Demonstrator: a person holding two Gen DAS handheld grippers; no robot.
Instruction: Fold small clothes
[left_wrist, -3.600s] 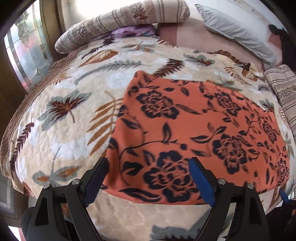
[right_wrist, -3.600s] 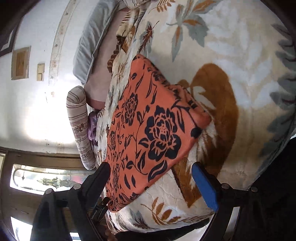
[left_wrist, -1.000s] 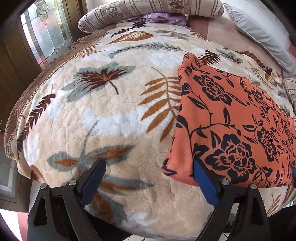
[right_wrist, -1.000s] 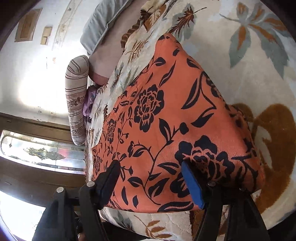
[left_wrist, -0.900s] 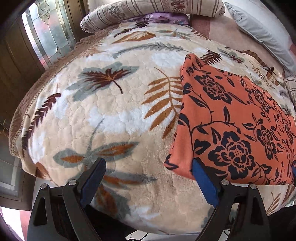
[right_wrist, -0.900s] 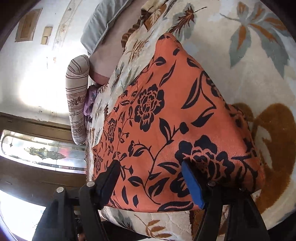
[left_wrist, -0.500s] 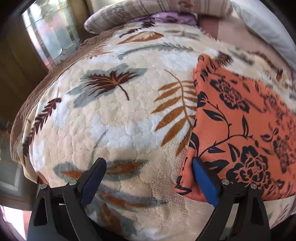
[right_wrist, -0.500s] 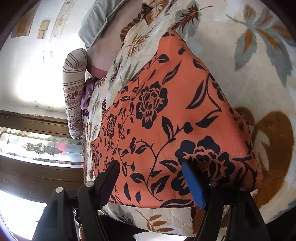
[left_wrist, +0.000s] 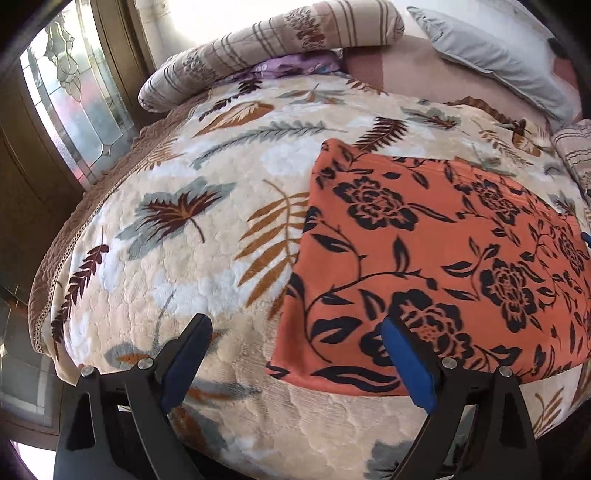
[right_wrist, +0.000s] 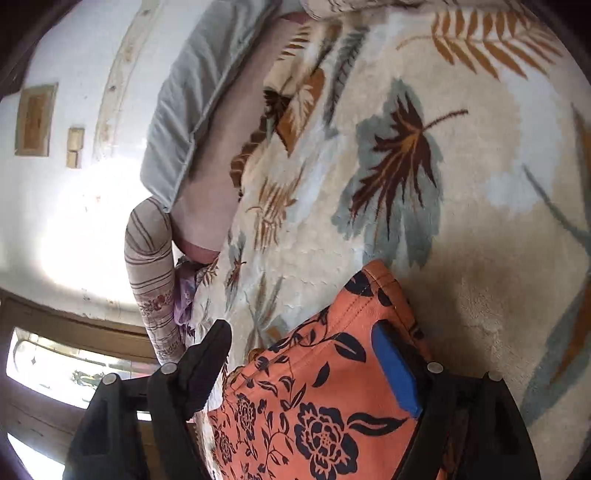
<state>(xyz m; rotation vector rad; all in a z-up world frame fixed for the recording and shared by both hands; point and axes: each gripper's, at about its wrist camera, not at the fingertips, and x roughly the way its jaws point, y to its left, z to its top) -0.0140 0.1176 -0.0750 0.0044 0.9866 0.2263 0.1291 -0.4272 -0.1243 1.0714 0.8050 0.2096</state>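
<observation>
The folded orange garment (left_wrist: 436, 258), printed with black roses and vines, lay flat on the leaf-patterned bed blanket (left_wrist: 207, 236), toward the near edge of the bed. Its left edge and near edge were straight, and its near left corner sat close to the blanket's front drop.

The left gripper (left_wrist: 295, 358) hovered above that near corner with its jaws standing wide apart. Its blue-padded right finger (left_wrist: 406, 365) was over the garment's near edge and its other finger (left_wrist: 184, 358) was over bare blanket. Neither pad pressed on the cloth, and it held nothing.

The right gripper (right_wrist: 306, 373) was at the garment's far corner (right_wrist: 369, 295), and its jaws were opening. The cloth lay between the fingers, with the blue pad (right_wrist: 395, 373) against or just over the fabric on one side. The dark finger (right_wrist: 207, 365) on the other side stood clear of the cloth, so nothing was clamped.

At the head of the bed lay a striped bolster (left_wrist: 266, 48), a grey pillow (left_wrist: 495, 62) and a bundle of purple cloth (left_wrist: 288, 68). A wooden door with leaded glass (left_wrist: 70, 99) stood beside the bed on the left.
</observation>
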